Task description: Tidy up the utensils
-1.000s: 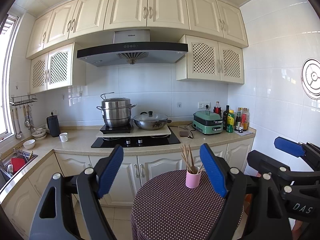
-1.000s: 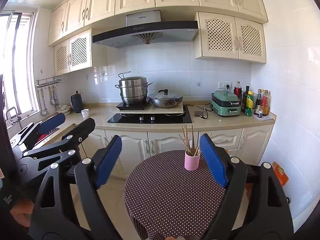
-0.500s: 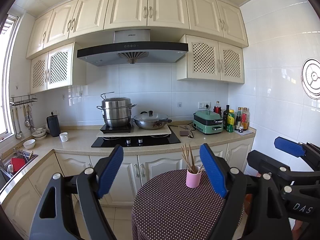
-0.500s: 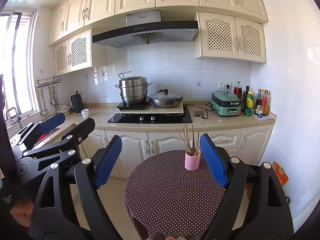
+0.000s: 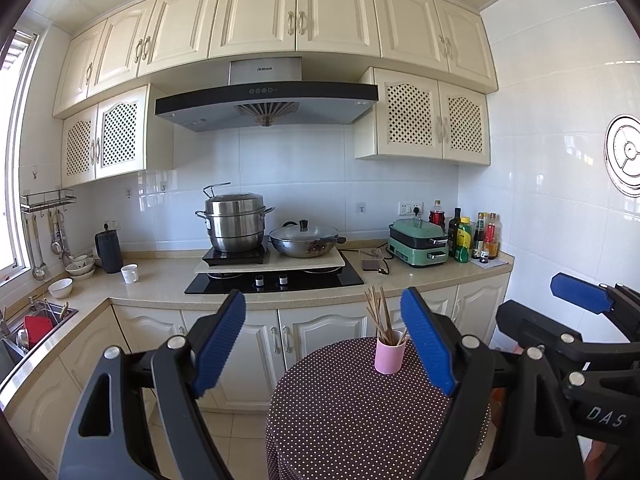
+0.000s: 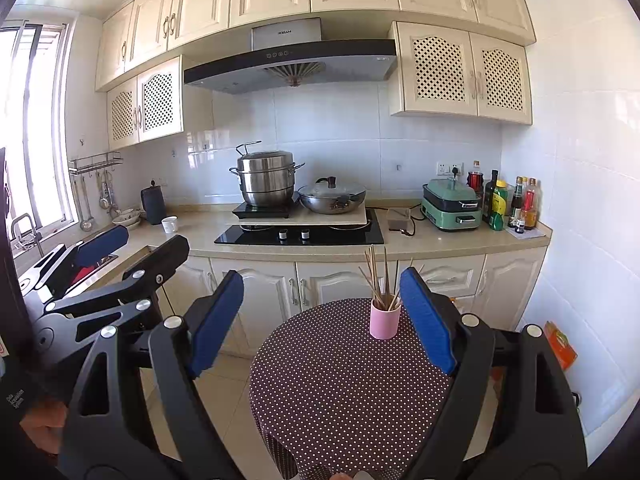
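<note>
A pink cup (image 5: 389,357) stands at the far side of a round table with a dark dotted cloth (image 5: 352,408). Several wooden chopsticks (image 5: 378,314) stand upright in it. My left gripper (image 5: 324,344) is open and empty, held well short of the cup. My right gripper (image 6: 322,320) is open and empty too, above the near side of the table (image 6: 340,384); the cup (image 6: 385,320) and chopsticks (image 6: 380,284) show beyond it. Each gripper shows at the edge of the other's view: the right one (image 5: 580,292), the left one (image 6: 100,240).
Behind the table runs a kitchen counter (image 5: 168,280) with a hob (image 5: 276,280), a steel pot (image 5: 236,222), a wok (image 5: 306,238), a green cooker (image 5: 418,242) and bottles (image 5: 476,236). A sink (image 5: 32,328) lies left. White tiled wall stands right.
Both views have shifted very slightly; the grippers stay open and nothing on the table has moved.
</note>
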Demonstrator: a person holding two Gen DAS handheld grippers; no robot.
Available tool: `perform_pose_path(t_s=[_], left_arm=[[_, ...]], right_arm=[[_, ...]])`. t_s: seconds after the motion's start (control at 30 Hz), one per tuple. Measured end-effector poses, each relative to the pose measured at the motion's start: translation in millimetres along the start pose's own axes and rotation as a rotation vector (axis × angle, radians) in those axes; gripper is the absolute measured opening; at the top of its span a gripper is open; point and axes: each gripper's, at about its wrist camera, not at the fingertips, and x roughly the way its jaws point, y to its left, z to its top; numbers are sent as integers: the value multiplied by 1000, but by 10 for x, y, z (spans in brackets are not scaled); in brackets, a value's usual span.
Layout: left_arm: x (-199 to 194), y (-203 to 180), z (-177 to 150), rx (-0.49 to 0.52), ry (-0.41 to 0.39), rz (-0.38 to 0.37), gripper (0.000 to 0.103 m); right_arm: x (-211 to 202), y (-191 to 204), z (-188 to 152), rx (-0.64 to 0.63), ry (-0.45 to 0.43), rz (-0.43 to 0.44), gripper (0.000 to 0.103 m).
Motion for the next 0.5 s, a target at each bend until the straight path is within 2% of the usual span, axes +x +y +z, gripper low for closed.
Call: perform_pose_path(t_s=[0.5], left_arm=[[-10, 39, -8, -1, 3, 2, 79]], right_arm=[[16, -4, -2, -1, 1, -1, 80]])
